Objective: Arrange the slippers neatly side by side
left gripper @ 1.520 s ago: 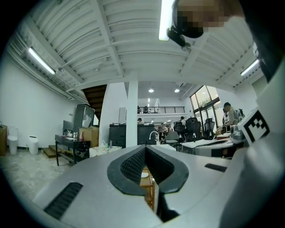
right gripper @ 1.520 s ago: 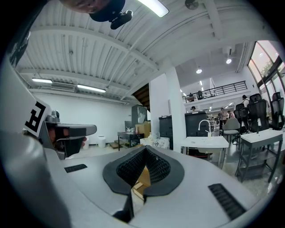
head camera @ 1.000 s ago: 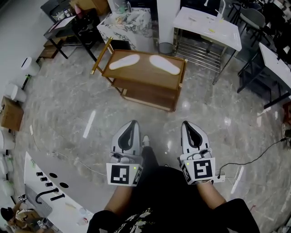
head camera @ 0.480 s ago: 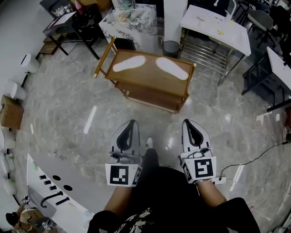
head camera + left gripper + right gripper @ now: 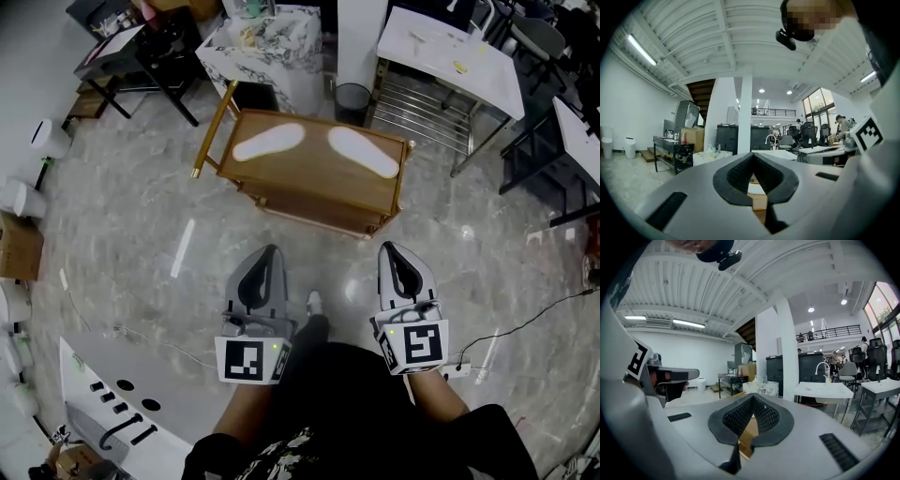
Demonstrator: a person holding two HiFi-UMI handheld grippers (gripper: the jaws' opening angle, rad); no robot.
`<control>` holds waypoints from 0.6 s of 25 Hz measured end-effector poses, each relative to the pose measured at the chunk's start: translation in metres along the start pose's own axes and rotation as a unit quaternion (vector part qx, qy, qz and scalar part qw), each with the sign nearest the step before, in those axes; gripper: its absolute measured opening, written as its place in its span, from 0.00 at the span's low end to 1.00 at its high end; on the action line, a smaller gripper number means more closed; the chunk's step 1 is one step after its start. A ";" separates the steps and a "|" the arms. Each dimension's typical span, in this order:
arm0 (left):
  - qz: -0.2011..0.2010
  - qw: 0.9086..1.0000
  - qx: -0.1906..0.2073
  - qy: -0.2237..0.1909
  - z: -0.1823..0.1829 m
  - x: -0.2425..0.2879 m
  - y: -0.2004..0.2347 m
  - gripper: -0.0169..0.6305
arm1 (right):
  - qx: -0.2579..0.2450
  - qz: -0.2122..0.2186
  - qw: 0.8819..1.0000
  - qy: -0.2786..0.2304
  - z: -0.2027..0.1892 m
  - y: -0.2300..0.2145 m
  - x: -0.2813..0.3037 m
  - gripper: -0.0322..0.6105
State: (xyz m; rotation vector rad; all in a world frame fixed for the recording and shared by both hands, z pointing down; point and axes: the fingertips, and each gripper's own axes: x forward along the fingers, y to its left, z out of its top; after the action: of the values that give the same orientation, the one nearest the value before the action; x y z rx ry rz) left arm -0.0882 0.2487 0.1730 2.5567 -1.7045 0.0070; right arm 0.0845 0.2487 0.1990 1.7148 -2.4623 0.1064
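Floor: pale, marbled grey floor fills most of the head view. Desks and racks crowd its far side and are cut off by the frame.
Surface: a wooden surface on legs stands on the floor, ahead of the person, with a rail along its left edge. A lower shelf sits beneath it, mostly hidden by the top.
Person: dark-clothed legs and one shoe tip show at the bottom. The forearms are cut off by the lower frame edge.
Left tool: the left tool hangs over the floor beside the left leg, well apart from the surface. Its jaws are pressed together with nothing between them.
Right tool: the right tool hangs over the floor beside the right leg, level with the left one. Its jaws are also pressed together and empty.
Left slipper: the left slipper is a flat white shape on the left half of the surface, lying at a slant.
Right slipper: the right slipper is a matching white shape on the right half. The pair do not touch. Their inner ends lie nearest each other toward the far edge, and they splay outward.
Hard to make out: whether the slippers lie sole up or sole down. In both gripper views, only a sliver of wood shows through the notch behind the closed tips.
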 end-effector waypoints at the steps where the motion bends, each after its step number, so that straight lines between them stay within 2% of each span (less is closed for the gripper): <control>1: -0.002 1.000 0.001 -0.001 0.001 0.005 0.006 0.02 | -0.002 -0.001 1.000 0.000 0.002 0.002 0.007 0.03; 15: -0.034 0.999 0.003 -0.017 0.002 0.056 0.067 0.02 | -0.018 -0.028 0.999 -0.009 0.015 0.019 0.074 0.03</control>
State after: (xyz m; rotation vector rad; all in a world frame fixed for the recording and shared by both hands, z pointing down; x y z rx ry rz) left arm -0.1286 0.1716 0.1770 2.6319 -1.6311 -0.0359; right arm 0.0400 0.1843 0.1962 1.7769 -2.4109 0.0414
